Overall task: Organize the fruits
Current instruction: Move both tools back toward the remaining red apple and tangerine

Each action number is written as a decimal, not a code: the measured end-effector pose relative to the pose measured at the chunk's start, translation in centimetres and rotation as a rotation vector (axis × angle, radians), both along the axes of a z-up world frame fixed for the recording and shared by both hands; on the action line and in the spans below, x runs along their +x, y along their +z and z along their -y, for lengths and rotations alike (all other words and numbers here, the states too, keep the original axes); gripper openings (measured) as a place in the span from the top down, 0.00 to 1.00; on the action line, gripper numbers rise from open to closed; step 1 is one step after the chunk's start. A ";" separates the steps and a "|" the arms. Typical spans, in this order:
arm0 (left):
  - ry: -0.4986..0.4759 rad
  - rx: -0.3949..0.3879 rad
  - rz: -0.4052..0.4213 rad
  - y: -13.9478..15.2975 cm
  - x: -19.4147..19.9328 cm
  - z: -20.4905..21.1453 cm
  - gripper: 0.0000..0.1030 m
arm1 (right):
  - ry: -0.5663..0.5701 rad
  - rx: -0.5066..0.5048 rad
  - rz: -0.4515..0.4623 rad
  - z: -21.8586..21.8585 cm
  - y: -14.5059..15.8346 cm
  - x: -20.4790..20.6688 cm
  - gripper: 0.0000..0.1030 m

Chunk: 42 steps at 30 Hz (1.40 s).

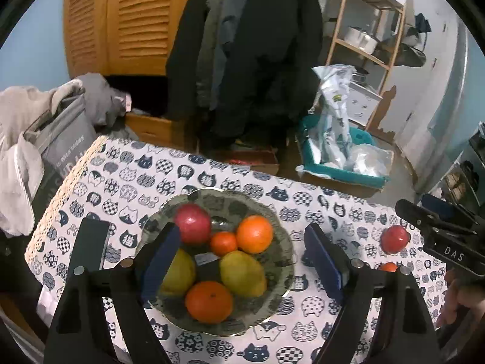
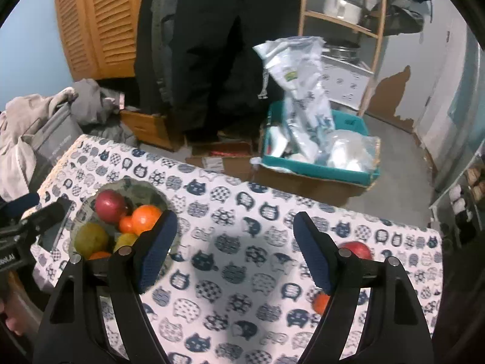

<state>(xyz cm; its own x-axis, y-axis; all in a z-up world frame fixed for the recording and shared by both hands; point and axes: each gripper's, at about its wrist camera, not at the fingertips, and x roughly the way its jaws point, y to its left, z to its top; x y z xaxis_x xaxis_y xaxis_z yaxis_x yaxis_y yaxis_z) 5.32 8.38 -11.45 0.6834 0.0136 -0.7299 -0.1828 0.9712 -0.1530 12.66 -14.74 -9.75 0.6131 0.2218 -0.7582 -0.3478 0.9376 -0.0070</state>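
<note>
A grey-green bowl sits on the cat-print tablecloth. It holds a red apple, two oranges, a small tangerine and two yellow-green fruits. My left gripper hangs open above the bowl with nothing between its blue pads. A second red apple and a small orange lie loose on the cloth to the right. My right gripper is open over bare cloth, between the bowl and the loose apple. Its right finger partly hides the loose orange.
Beyond the table's far edge, a teal box of plastic bags stands on the floor. Dark coats hang behind it. A pile of clothes and a grey bag crowd the left corner. A wooden shelf stands at the back right.
</note>
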 end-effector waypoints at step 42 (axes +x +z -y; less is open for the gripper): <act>-0.256 0.130 0.063 4.1 1.1 15.9 0.06 | -0.258 0.024 0.026 17.9 0.8 -4.6 0.22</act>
<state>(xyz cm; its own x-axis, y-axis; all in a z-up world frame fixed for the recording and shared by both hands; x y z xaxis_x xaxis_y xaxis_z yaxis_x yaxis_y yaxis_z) 6.43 -7.52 -7.32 0.7208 -0.0741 -0.6892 0.0763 0.9967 -0.0273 8.02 -32.65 -8.95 0.6711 0.0734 -0.7377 -0.0974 0.9952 0.0105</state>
